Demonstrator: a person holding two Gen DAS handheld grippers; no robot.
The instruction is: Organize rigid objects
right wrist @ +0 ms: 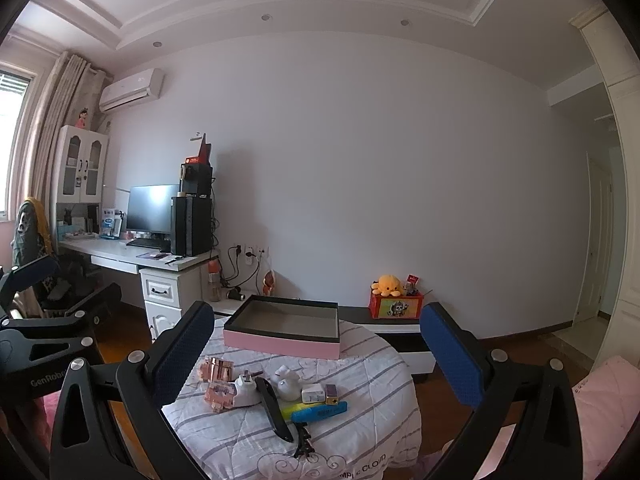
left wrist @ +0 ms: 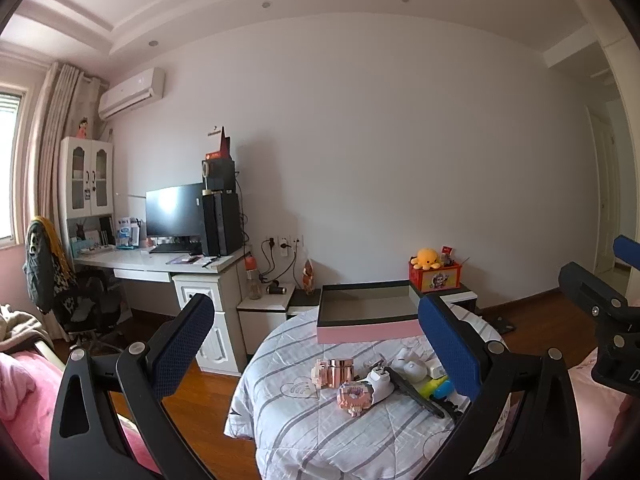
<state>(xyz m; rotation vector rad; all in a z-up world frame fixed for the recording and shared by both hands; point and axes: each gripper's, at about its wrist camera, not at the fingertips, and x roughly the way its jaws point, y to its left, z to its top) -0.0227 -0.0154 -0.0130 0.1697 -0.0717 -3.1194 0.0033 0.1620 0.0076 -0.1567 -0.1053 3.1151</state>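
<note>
Rigid objects lie in a loose cluster at lower centre of both views, on a striped quilt (right wrist: 360, 364) draped over a round surface; we find none of them sorted yet.

We go from largest to smallest. The pink tray (right wrist: 282, 346) with a dark rim sits at the far edge of the quilt, above the cluster in frame, and what we see of its interior (left wrist: 366, 304) is bare. We judge it the intended container, so the task appears to be at its very start.

Next, the left gripper (left wrist: 316, 342) and right gripper (right wrist: 316, 344) each hang above the quilt with blue pads spread wide, released and grasping nothing.

Among the items, from left to right in the right wrist view:
- a rose-gold bottle (right wrist: 222, 369);
- a pink block figure (right wrist: 219, 394);
- a white plug adapter (right wrist: 246, 391);
- a long black tool (right wrist: 274, 408);
- a white figurine (right wrist: 287, 385);
- a blue marker (right wrist: 319, 413), touching a yellow one (right wrist: 290, 411);
- a small white box (right wrist: 313, 394);
- a small purple-and-gold piece (right wrist: 331, 394).

All lie near one another, several touching. In our judgement every item remains to be moved.
</note>
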